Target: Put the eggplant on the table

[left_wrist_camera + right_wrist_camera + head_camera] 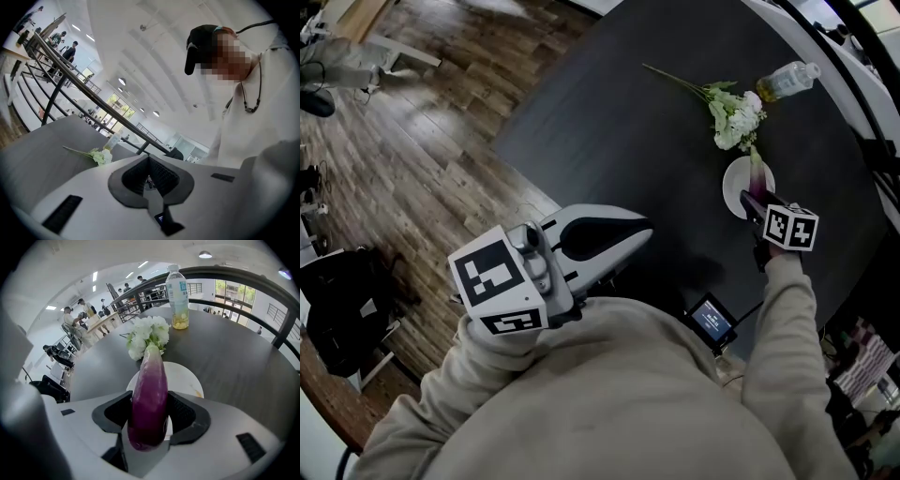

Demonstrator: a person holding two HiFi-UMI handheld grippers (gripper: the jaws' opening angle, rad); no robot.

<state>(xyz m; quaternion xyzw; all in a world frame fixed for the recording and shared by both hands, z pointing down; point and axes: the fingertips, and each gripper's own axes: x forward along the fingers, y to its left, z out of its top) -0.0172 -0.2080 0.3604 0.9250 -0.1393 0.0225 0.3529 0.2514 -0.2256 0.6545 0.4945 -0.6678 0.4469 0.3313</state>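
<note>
Eggplant (149, 394): held off the table (628, 141), clamped lengthwise in the right gripper (150, 416), its purple body between the pads and its pale tip pointing away toward the flowers (147, 336).
Right gripper: jaws stood fairly wide but pressed on both flanks of the eggplant; in the head view the gripper was tilted down over the near edge of the white plate (733, 187).
Left gripper (149, 180): jaws drawn together with nothing between them, held close to the person's chest and well apart from the plate; it took no part in the carry.
Plate: white and bare apart from a small yellowish smear near its rim; it lay on the dark table directly under the eggplant's forward half.
Contact: whether the tip touched the plate could not be told from either view; the body plainly rested on nothing but the pads.
Surroundings: the flowers lay just beyond the plate, and a bottle (178, 296) stood farther back by the table's edge.
Done: the pick-up, judging by the firm grip and the eggplant's place over the tabletop.
Left: the set-down itself, on bare tabletop beside the plate if the task was read strictly, followed by parting the jaws and drawing the gripper clear.
Progress: past halfway by this judgement, with the placement not yet made.
</note>
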